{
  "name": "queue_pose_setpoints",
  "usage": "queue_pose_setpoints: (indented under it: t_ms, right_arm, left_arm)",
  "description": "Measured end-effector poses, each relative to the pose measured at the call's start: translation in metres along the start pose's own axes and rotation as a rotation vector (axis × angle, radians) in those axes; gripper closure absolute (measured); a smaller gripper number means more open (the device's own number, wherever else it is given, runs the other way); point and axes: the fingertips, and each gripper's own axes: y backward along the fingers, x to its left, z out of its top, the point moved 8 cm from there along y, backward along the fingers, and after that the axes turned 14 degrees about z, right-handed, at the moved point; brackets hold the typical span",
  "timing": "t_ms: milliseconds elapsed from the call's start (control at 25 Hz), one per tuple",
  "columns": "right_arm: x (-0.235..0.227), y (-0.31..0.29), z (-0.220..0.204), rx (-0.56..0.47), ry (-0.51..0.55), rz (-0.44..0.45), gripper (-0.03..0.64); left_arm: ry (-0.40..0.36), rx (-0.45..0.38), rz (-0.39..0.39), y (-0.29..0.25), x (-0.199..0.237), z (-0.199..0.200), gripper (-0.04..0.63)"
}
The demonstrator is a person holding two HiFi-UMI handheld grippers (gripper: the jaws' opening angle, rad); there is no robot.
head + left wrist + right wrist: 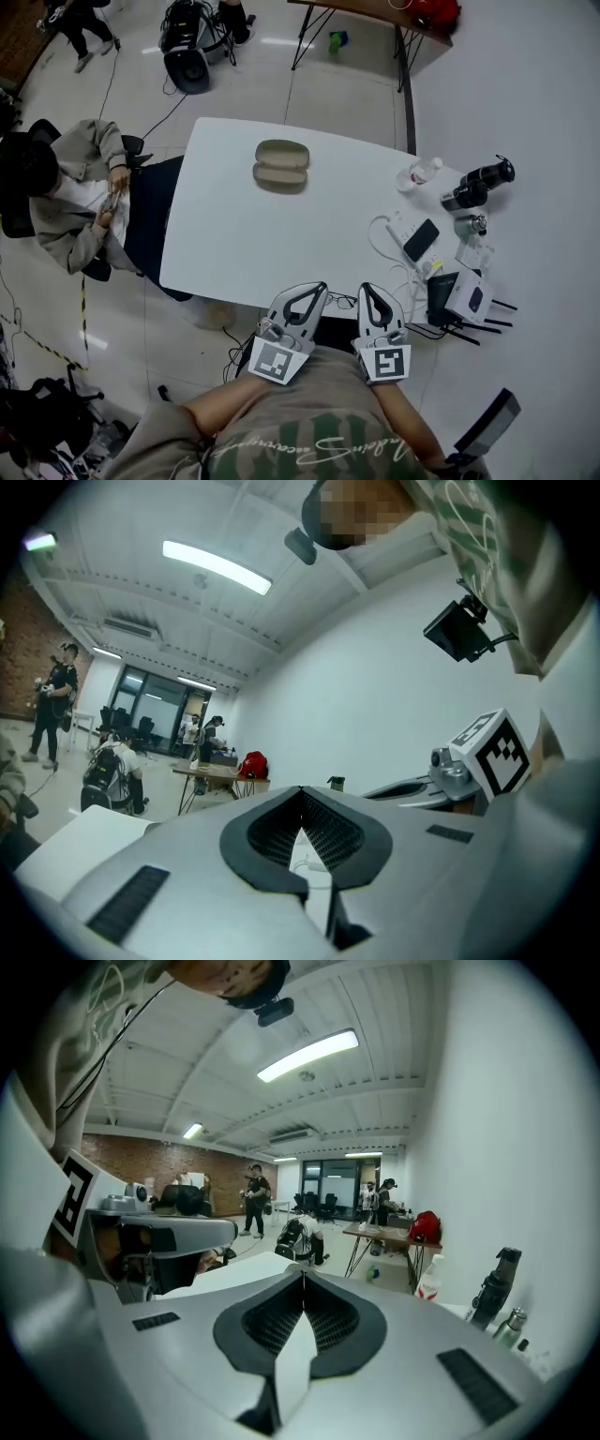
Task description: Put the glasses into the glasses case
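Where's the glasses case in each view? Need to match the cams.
Head view: case on the far part of the table, left of centre.
Left gripper view: not in it.
Right gripper view: not in it.
Shared landmark: red bag, top right in the head view, centre-left in the left gripper view, right of centre in the right gripper view.

Counter (234,244) bare across left and middle: clear run from near edge to glasses case (281,166), which stands alone. Right end crowded: bottle (419,173), camera (478,185), phone (421,239), router (472,296), cables (382,234). Seated person (75,197) close beside left edge.
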Motion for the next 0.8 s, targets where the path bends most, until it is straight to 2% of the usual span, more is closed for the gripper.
queue_pose_setpoints:
  t_ms: [80, 160, 360, 480, 560, 680, 800]
  right_arm:
    - [-0.008, -0.006, -0.008, 0.058, -0.016, 0.032, 0.604]
    - [-0.017, -0.013, -0.012, 0.089, -0.022, 0.075, 0.604]
    - [-0.025, -0.024, -0.021, 0.163, 0.010, 0.201, 0.604]
    - [-0.021, -0.030, -0.026, 0.224, 0.028, 0.257, 0.604]
    - [-0.019, -0.035, -0.032, 0.275, 0.063, 0.290, 0.604]
    - [-0.014, -0.044, -0.052, 0.413, 0.111, 0.372, 0.603]
    - [-0.007, -0.050, -0.082, 0.585, 0.144, 0.450, 0.603]
  left_arm:
    - [0.111, 0.063, 0.012, -0.010, 0.003, -0.003, 0.589]
    - [0.130, 0.062, 0.006, -0.021, 0.001, 0.000, 0.589]
    - [0.109, 0.025, 0.034, -0.043, 0.007, 0.004, 0.589]
    - [-0.022, -0.035, 0.016, -0.046, 0.010, 0.009, 0.589]
    - [-0.072, -0.059, 0.014, -0.047, 0.014, 0.010, 0.589]
    - [-0.072, -0.044, 0.024, -0.047, 0.016, 0.004, 0.589]
    - [-0.032, -0.004, 0.034, -0.044, 0.016, -0.004, 0.589]
